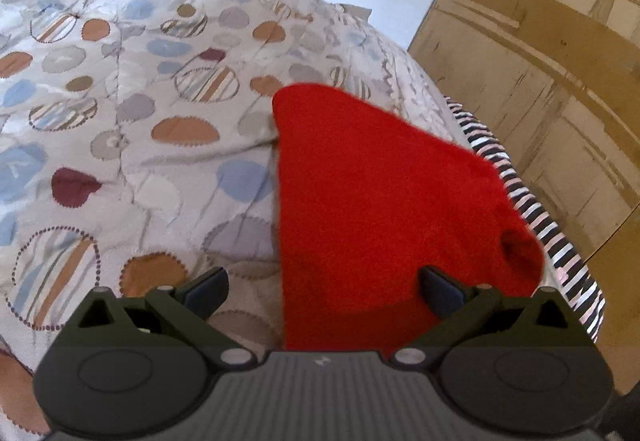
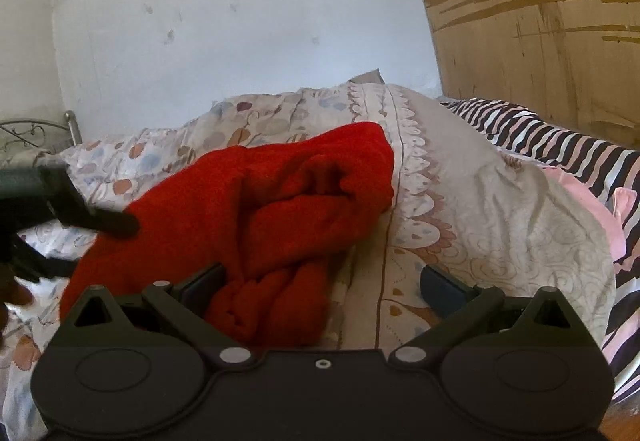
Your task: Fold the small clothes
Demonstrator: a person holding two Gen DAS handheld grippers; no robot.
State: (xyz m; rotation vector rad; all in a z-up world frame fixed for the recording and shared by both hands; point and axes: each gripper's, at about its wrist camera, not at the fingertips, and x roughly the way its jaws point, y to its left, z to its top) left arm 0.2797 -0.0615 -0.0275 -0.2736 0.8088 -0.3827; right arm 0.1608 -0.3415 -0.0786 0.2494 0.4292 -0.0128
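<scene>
A red fleece garment (image 1: 380, 201) lies on the patterned quilt (image 1: 120, 101) near the bed's right side. In the left wrist view it looks flat and roughly triangular, with my left gripper (image 1: 326, 289) open just above its near edge and nothing between the fingers. In the right wrist view the same red garment (image 2: 280, 201) is bunched into folds. My right gripper (image 2: 324, 283) is open at the garment's near right corner, its left finger beside the cloth. One of the left gripper's fingers (image 2: 112, 221) rests at the garment's left edge.
A black, white and pink striped cloth (image 2: 560, 145) lies along the right side of the bed. Behind it stands a wooden panel (image 2: 540, 41), and a white wall (image 2: 240, 21) at the back. A metal bed frame (image 2: 68, 121) shows at far left.
</scene>
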